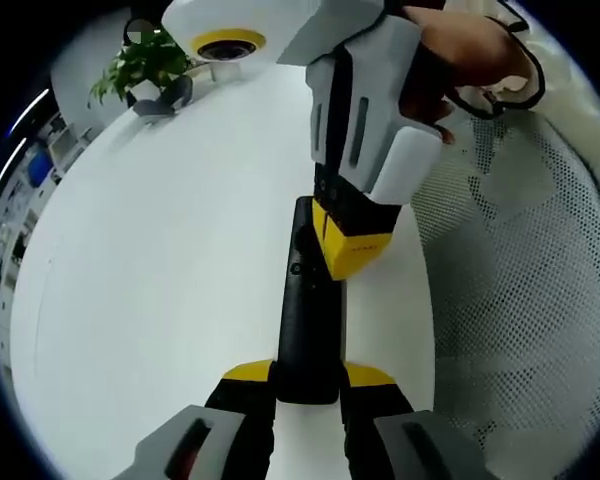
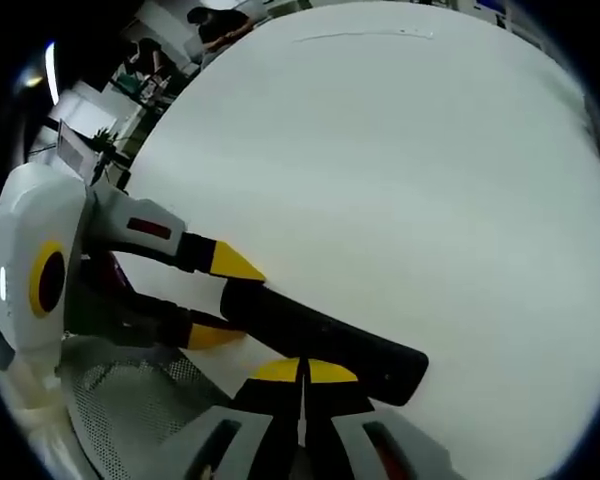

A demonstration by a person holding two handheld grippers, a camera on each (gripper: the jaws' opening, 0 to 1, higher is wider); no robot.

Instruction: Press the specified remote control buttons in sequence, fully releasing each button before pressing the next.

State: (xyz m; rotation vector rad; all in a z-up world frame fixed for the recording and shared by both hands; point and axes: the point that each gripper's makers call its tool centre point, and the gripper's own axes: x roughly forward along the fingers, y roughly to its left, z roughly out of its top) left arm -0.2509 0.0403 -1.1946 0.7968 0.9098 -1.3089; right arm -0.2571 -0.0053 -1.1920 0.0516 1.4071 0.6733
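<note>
A long black remote control lies on the white table. My left gripper is shut on its near end, one yellow-tipped jaw on each side. My right gripper comes down from the top, held by a hand, and its closed yellow tips rest on the remote's upper face near the far end. In the right gripper view my right gripper has its tips together against the remote. There my left gripper clamps the remote's other end from the left.
A white mesh chair stands close beside the table's edge, and its mesh also shows under the left gripper. A potted plant sits at the table's far side. The table is broad and bare beyond the remote.
</note>
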